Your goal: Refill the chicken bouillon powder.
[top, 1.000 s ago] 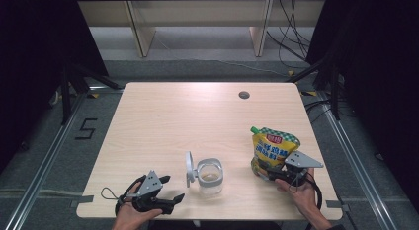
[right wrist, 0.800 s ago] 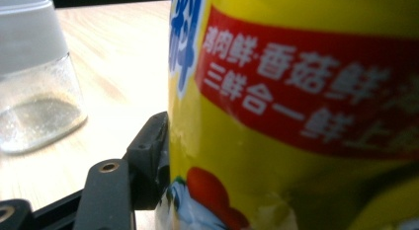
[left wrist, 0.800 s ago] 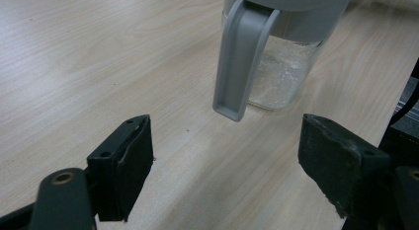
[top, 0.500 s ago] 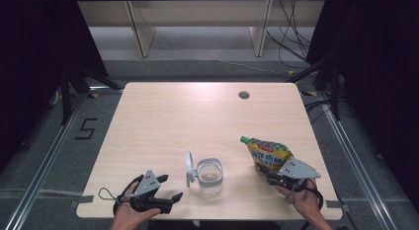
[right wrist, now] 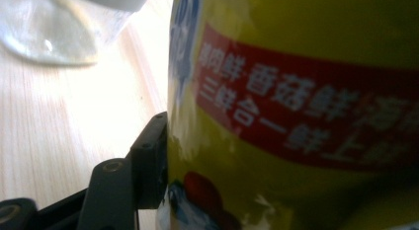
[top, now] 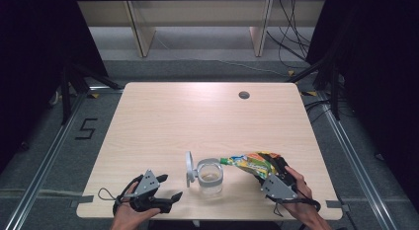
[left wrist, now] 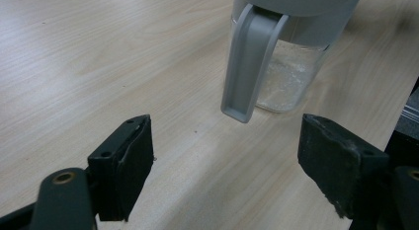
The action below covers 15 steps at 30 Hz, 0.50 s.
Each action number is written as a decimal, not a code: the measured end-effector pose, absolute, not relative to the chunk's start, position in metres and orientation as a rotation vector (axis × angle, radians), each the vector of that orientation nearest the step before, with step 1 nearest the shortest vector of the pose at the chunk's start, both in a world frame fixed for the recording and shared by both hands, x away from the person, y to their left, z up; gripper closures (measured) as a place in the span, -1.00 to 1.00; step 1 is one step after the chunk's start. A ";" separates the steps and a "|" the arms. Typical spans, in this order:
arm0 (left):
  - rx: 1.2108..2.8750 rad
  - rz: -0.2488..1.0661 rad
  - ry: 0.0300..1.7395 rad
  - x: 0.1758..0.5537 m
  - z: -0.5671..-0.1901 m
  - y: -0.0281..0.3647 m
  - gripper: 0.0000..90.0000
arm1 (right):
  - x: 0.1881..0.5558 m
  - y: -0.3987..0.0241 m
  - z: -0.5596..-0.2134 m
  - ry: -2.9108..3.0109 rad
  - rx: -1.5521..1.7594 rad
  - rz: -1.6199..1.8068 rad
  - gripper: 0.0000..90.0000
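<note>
Right tongs (top: pixel 267 167) are clamped on the yellow pouch (top: pixel 249 162), which a second ago stood upright at the near right of the tabletop (top: pixel 197 116) and now lies tipped over leftward, its top reaching the mouth of the open jar (top: pixel 211 176) at the near middle, so pouring looks about to begin. Left tongs (top: pixel 165 190) gape empty at the near left, pointed at the jar's flipped-up lid (left wrist: pixel 252 62), unmoved.
</note>
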<state>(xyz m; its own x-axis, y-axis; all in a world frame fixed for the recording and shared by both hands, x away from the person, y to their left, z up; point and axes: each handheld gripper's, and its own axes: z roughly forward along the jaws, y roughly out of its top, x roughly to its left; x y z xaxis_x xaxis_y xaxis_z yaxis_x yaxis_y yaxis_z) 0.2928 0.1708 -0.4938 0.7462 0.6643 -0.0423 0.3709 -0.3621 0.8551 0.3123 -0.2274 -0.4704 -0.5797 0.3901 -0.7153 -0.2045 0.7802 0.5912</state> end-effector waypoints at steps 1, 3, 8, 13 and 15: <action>1.980 0.387 0.781 0.293 -0.494 0.170 -0.53 | 0.313 -0.226 -0.470 2.039 0.106 0.783 -0.10; 1.985 0.387 0.780 0.292 -0.494 0.170 -0.53 | 0.311 -0.222 -0.472 2.045 0.107 0.755 -0.10; 2.003 0.397 0.772 0.293 -0.494 0.172 -0.53 | 0.312 -0.214 -0.473 2.010 0.017 0.644 -0.09; 2.003 0.397 0.772 0.293 -0.494 0.172 -0.53 | 0.308 -0.207 -0.473 1.962 -0.056 0.521 -0.09; 1.990 0.392 0.781 0.292 -0.495 0.171 -0.53 | 0.308 -0.205 -0.471 1.941 -0.094 0.501 -0.09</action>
<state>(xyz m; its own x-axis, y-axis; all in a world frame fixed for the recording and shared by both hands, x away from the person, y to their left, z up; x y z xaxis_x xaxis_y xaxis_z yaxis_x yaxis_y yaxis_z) 0.2921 0.1705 -0.4949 0.7466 0.6642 -0.0377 0.3670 -0.3640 0.8560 0.3076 -0.2050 -0.4712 -0.4191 0.1622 -0.8933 -0.2904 0.9083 0.3012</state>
